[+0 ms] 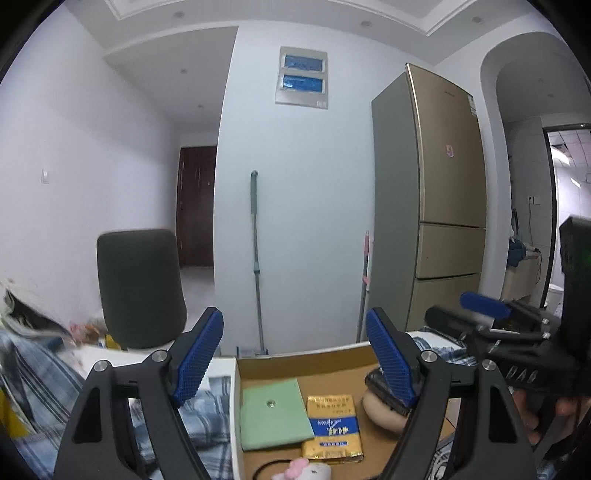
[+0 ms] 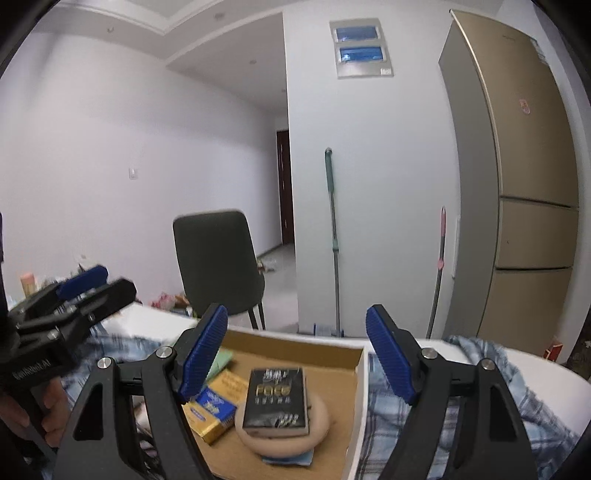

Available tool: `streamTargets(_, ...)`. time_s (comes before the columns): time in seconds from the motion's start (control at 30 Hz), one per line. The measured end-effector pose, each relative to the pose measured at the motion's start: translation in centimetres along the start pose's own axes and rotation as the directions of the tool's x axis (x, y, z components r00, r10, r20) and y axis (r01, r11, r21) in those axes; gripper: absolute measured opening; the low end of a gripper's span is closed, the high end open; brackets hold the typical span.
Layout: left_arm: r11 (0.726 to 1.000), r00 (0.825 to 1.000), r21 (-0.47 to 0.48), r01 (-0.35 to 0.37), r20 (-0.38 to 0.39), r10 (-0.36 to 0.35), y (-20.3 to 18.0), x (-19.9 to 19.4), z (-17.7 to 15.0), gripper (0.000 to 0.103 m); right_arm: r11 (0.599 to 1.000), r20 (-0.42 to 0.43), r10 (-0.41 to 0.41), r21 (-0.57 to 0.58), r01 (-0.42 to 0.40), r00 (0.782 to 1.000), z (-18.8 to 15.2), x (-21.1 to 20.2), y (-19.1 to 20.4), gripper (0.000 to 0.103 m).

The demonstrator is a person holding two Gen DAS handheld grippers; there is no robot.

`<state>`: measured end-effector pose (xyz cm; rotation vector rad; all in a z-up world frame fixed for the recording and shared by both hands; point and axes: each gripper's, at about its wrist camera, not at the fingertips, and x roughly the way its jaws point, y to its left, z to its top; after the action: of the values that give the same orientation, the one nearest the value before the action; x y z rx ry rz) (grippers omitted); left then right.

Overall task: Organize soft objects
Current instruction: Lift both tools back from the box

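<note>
Walls: white, with a switch [image 2: 133, 172] on the left one.
Ceiling: white, stepped, with small recessed lights [image 1: 179, 14].
Panel: grey box [image 1: 302, 77] with two blue windows, high on the middle wall.
Fridge: gold, tall [image 1: 439, 192], at right.
Mops: green-handled [image 1: 255, 258] and pink-handled [image 1: 365, 284], leaning on the wall.
Chair: dark green [image 2: 218, 266].
Door: dark wood [image 1: 196, 205], down the hallway.
Floor: pale tile [image 2: 279, 273].

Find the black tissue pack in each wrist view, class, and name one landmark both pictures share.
Left wrist view: the black tissue pack sits lower right, mostly hidden behind the left gripper's right finger, on a beige round pad.
Right wrist view: lower centre, in full view on the pad.
Shared landmark: the gold and blue packet beside it in the cardboard box.
</note>
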<state>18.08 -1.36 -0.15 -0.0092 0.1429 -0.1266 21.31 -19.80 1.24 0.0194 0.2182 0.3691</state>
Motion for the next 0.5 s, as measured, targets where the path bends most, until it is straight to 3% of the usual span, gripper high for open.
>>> streamTargets(0.1, 0.999, 1.0, -0.036, 0.024, 0.011, -0.024, 0.2, -1.1, 1.4, 0.081, 1.0, 0.039, -0.007, -0.016, 0.008, 0.999, 1.5, -1.4, 0.1, 0.077)
streamTargets(0.23, 1.0, 0.998, -0.015, 0.026, 0.063, -0.025, -0.6, -3.4, 4.0, 0.081, 1.0, 0.068, -0.004, -0.025, 0.006, 0.998, 3.6, -3.6, 0.6, 0.077)
streamTargets(0.43, 0.997, 0.982, -0.019, 0.075, 0.174, -0.071, -1.7, -8.9, 7.4, 0.091, 1.0, 0.12, 0.025, 0.0, -0.025, 0.992, 5.9, -8.2, 1.7, 0.082)
streamTargets(0.5, 0.997, 0.977, -0.012, 0.08, 0.2, -0.076, -2.0, -10.7, 8.0, 0.103, 0.999, 0.138, 0.038, 0.005, -0.039, 0.99, 6.2, -9.8, 2.2, 0.09)
